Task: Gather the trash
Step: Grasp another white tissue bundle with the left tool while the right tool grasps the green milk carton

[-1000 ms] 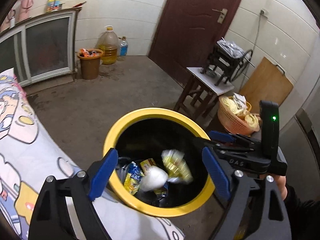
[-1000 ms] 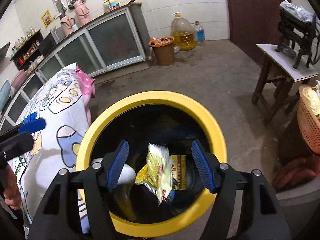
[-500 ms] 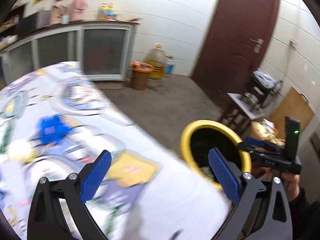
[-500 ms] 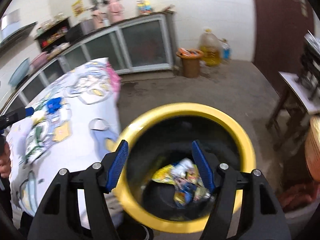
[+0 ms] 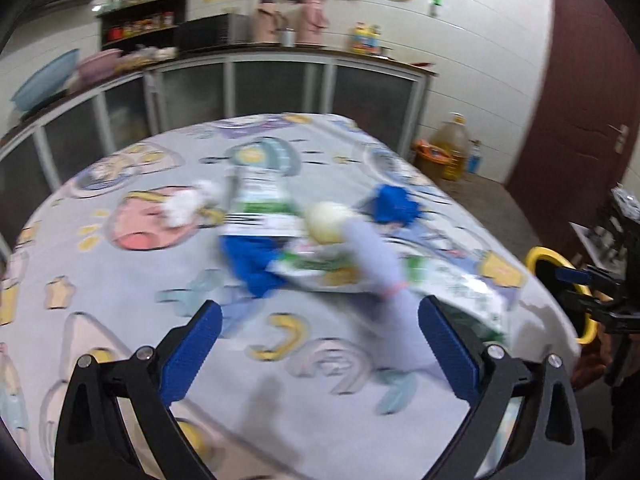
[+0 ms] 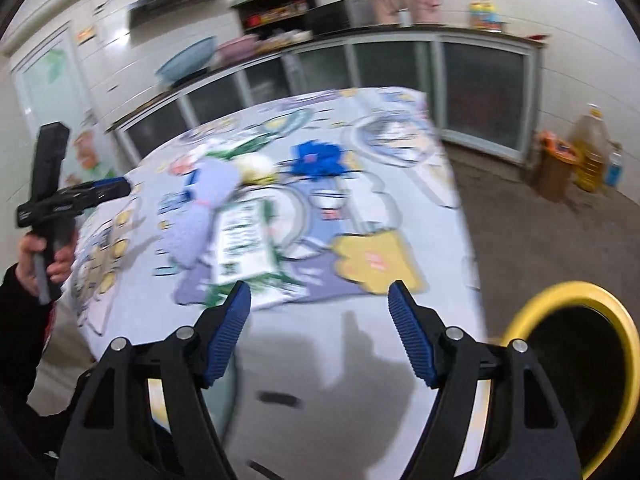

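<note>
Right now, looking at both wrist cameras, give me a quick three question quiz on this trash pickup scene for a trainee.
1. True or false: the left gripper has a piece of trash clamped between its jaws.
2. In the right wrist view, where is the yellow-rimmed bin relative to the table? A) on top of it B) beside it on the floor, lower right C) behind it by the cabinets
3. Fill in: the crumpled wad at the far side of the trash pile is coloured ____.

Key:
1. False; its jaws stand wide with nothing between them.
2. B
3. Blue

The right gripper is also empty, its jaws opening.
</note>
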Motion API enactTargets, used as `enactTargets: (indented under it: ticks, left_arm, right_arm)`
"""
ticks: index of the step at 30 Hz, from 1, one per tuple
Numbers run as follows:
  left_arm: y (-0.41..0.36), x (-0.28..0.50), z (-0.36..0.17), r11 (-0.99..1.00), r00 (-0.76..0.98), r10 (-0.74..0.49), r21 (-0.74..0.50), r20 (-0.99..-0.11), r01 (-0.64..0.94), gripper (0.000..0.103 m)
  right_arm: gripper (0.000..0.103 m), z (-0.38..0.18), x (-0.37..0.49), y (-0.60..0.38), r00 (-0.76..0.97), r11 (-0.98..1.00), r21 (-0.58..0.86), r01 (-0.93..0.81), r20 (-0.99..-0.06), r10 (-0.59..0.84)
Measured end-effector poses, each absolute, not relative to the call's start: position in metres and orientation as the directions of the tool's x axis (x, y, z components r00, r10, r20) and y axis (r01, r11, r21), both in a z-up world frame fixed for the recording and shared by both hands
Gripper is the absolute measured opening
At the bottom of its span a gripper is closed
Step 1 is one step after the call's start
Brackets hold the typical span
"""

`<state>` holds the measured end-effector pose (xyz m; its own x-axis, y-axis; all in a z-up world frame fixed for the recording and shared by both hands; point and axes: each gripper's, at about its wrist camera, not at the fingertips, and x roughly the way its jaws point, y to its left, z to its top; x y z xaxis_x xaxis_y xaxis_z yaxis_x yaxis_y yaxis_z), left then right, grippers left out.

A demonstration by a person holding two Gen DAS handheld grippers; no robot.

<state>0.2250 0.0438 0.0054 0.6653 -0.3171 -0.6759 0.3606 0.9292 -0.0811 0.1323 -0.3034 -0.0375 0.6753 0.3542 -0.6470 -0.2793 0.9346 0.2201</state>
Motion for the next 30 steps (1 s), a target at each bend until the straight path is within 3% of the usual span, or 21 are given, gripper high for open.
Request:
enactTargets:
  ticks: [7,19,27,30]
  left_arm:
    - [0.093,0.282,0.008,0.941,0.677,-0.264,-0.032,-0.687,0.336,0.095]
    - [0.086,0.376,-0.001,0.887,0.608,-0.192,0.129,-0.77,0.444,0.095]
    - [0.083,0.432,-0.026,0.864,0.512,-0.217,0.08,-0.831,0.497,0.095]
    - [0.091,0.457,-0.039,0.874,0.463,-0.258,-0.002,-0.848,0.485,0.095]
  right_arm:
    - [0.072,-0.035,0.158,-0.257,0.62,0.907,0.179,-0.381,-0.678,0.394]
    - [0.08,-0.045,0.198,-0.21,0.527,0.88,0.104,-0.464,-0.766,0.368]
    - [0.08,-0.059,0.21,-0.199,0.476,0.867,0.094,-0.489,-0.805,0.355]
    - [0.08,-0.063,0.214,-0.198,0.464,0.869,0.097,-0.485,-0.814,0.349]
